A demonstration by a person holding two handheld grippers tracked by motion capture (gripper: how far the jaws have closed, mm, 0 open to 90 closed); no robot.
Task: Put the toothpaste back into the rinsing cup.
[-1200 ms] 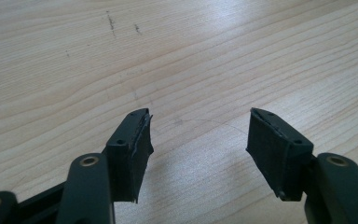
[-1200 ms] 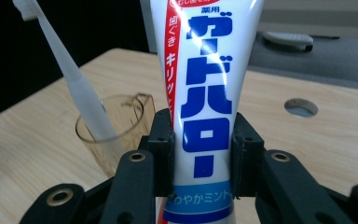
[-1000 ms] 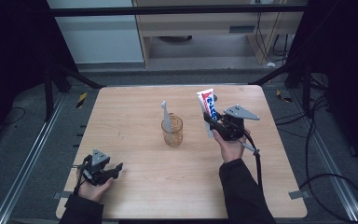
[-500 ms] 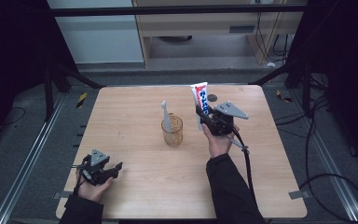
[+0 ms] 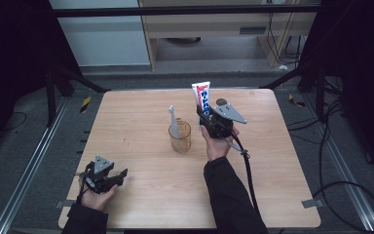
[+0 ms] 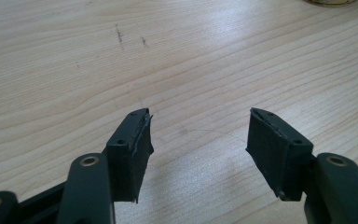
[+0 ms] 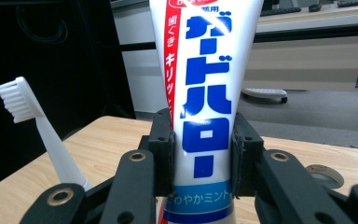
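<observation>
While toothpaste tube [image 5: 202, 97] held upright above table [image 5: 282, 161], just right of amber cup [image 5: 180, 137]: transfer judged about midway. Toothbrush [image 5: 173, 119] already standing in cup, bristles up, leaning slightly. Tube not yet in cup; remaining, by judgement: shift tube over the cup mouth, lower it in beside the brush, let go.

Right gripper [image 5: 205, 116]: jaws closed to the width of the tube, pads pressed flat on both sides of its lower body, as seen in right gripper view [image 7: 200, 154]. Tube [image 7: 205, 93] vertical, wide crimped end up; cap end hidden below the jaws, orientation presumed cap-down. Grip looks square, no visible tilt between pads. Toothbrush [image 7: 37, 126] visible off to the left of the tube in that view, clear of it, not touching.

Left gripper [image 5: 119, 174]: resting low at the near left part of the table, well apart from cup and tube. Jaws wide apart in left gripper view [image 6: 198, 140], nothing between them, bare wood grain beneath. Contact of jaw tips with tabletop not certain from this angle; possibly just above it.

Round dark item [image 5: 221, 102] on table behind the right gripper, too small to identify.
</observation>
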